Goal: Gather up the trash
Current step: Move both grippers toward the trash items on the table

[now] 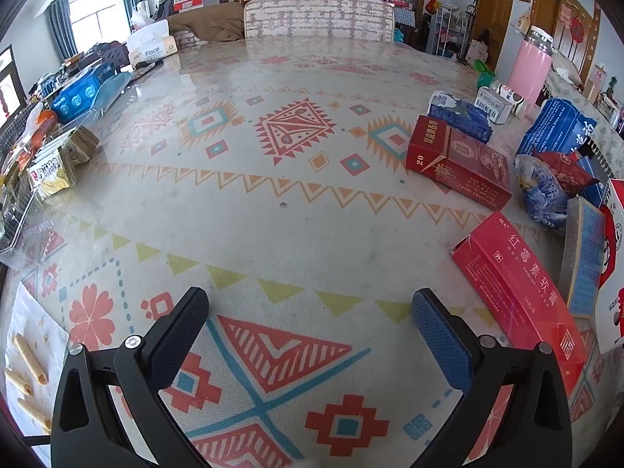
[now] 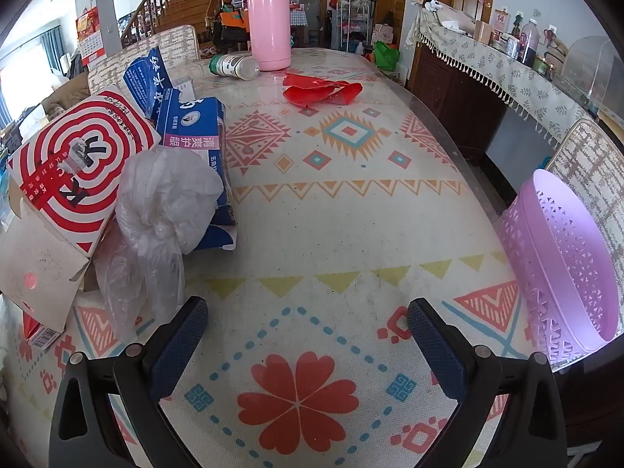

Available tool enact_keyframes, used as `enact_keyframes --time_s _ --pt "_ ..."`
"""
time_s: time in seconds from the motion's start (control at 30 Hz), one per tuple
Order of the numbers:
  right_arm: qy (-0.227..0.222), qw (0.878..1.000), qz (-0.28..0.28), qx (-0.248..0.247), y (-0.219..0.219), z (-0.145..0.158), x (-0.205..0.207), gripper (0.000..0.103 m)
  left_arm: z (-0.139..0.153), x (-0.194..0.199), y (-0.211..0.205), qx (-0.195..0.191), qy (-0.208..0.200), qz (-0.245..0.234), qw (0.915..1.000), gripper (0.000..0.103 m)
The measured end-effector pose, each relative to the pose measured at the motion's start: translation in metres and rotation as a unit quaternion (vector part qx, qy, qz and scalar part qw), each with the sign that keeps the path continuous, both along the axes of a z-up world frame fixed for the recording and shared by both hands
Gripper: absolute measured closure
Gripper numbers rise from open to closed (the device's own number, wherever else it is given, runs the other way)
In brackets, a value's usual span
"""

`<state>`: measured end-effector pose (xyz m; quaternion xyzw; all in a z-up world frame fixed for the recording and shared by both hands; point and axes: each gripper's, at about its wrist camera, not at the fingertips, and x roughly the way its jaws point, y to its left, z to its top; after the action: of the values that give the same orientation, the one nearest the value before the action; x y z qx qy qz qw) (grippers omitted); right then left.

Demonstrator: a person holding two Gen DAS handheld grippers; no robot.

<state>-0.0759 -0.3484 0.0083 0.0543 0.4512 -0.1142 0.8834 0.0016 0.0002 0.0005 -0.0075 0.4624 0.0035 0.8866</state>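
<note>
A lilac basket (image 2: 561, 269) stood at the right edge of the table (image 2: 312, 210), tipped toward the camera, and nothing showed inside it. Beyond it, a pink flask (image 2: 270, 29) stood upright at the far end, lid on, with a white bottle (image 2: 234, 66) lying on its side just beside it.

The trash sat in a heap on the table. In the right view, a crumpled clear bag (image 2: 156, 210) leaned against a red-and-white spiral box (image 2: 74, 167) and a blue carton (image 2: 199, 128). A torn red wrapper (image 2: 319, 91) lay flat and apart, near the flask. The left view caught the same heap from the other side: a long red box (image 1: 522, 292) nearest, a red pack (image 1: 460, 163) behind it, a crumpled blue bag (image 1: 542, 191) between them and the edge.

On the far left a clear tray (image 1: 23, 210) held snack packets.

The left gripper (image 1: 310, 314) hung over bare tablecloth, jaws spread wide, holding nothing. The right gripper (image 2: 308, 319) was also wide open and empty, its left finger (image 2: 179, 339) near the clear bag but not touching.
</note>
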Motion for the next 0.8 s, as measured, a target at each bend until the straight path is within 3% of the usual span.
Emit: enact_keyframes --time_s 0.53,0.8 --pt "0.024 1.0 0.015 0.007 -0.004 0.0 0.006 0.0 -0.001 -0.002 -0.001 0.002 0.0 -0.003 1.0 0.0" --pt "0.022 0.999 0.027 0.004 0.004 0.001 -0.013 0.0 0.0 -0.006 -0.001 0.0 0.005 -0.007 1.0 0.0"
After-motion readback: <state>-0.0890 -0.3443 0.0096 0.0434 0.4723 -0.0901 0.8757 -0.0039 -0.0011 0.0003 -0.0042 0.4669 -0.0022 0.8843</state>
